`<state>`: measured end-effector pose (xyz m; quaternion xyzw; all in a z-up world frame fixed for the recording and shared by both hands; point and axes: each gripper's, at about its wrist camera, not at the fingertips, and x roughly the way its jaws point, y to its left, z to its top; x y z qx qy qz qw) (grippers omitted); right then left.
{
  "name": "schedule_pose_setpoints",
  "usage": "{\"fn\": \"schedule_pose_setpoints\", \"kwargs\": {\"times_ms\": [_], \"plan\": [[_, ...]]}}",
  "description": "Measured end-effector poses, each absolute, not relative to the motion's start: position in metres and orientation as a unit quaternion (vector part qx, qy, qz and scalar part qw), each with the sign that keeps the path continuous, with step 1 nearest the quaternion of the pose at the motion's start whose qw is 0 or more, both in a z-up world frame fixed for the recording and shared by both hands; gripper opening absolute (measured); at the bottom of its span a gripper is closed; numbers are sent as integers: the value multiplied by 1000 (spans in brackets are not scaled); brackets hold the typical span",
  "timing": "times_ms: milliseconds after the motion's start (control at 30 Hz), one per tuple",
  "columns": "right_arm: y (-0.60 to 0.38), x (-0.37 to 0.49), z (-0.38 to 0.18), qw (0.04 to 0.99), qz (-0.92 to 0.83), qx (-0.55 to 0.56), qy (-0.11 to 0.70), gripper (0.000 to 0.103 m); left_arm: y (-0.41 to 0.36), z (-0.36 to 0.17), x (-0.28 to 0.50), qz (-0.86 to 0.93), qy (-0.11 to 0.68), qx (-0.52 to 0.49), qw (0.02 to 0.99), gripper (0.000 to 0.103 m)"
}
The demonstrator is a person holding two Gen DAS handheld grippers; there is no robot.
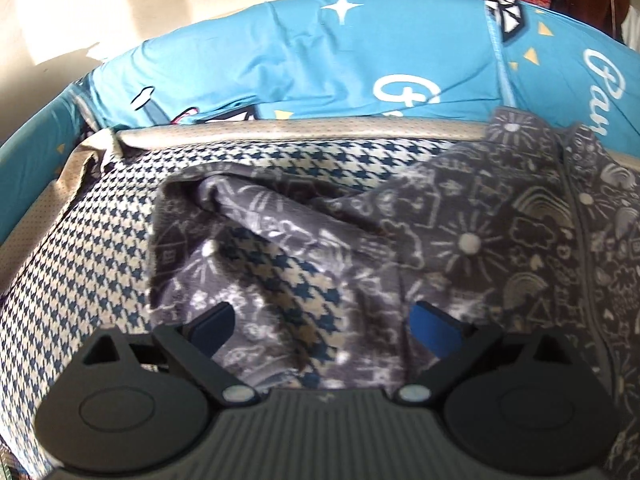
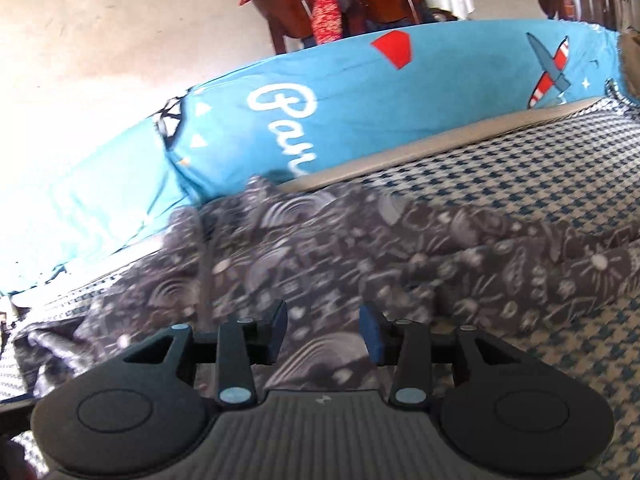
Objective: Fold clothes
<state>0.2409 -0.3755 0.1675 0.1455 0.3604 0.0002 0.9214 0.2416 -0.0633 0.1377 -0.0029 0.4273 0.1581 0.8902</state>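
A dark grey garment [image 1: 460,240] printed with white doodles lies crumpled on a blue-and-cream houndstooth cloth [image 1: 88,264]. In the left wrist view one end of it is bunched into a loop, with houndstooth showing through the gap. My left gripper [image 1: 324,320] hovers over that bunched end, jaws wide open, nothing between the pads. In the right wrist view the same garment [image 2: 360,256] stretches across the picture, blurred. My right gripper [image 2: 324,334] hangs above it, jaws partly open, and the pads press on nothing.
A bright blue printed sheet [image 1: 320,60] with white lettering covers the raised edge behind the houndstooth cloth [image 2: 540,184], bordered by a beige piped edge [image 1: 280,128]. Brown wooden furniture with a red cloth [image 2: 320,4] stands beyond. Pale floor [image 2: 100,40] lies at the left.
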Motion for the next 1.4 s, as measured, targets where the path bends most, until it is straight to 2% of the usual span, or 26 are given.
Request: {"fn": "schedule_pose_setpoints", "kwargs": {"times_ms": [233, 533, 867, 933, 1067, 1133, 1167, 1200, 1233, 1400], "plan": [[-352, 230, 161, 904, 31, 173, 389, 41, -29, 143, 237, 203, 413, -7, 888, 98], [-327, 235, 154, 908, 48, 127, 398, 41, 15, 129, 238, 236, 410, 1, 881, 98], [-313, 241, 150, 906, 61, 108, 404, 41, 42, 106, 253, 221, 418, -25, 881, 89], [-311, 241, 149, 907, 63, 103, 404, 41, 43, 103, 256, 216, 420, -27, 881, 77], [-308, 244, 148, 906, 64, 101, 406, 41, 41, 101, 258, 212, 419, -30, 882, 65], [-307, 245, 147, 905, 65, 101, 408, 41, 41, 104, 258, 213, 416, -36, 883, 44], [-306, 246, 147, 905, 66, 101, 409, 41, 41, 106, 257, 216, 412, -39, 884, 39], [-305, 246, 147, 905, 68, 101, 408, 41, 41, 109, 256, 222, 407, -38, 885, 28], [-305, 246, 147, 905, 71, 102, 406, 41, 41, 112, 256, 232, 400, -31, 886, 21], [-297, 245, 148, 906, 90, 99, 403, 41, 55, 124, 251, 290, 373, -30, 881, 18]]}}
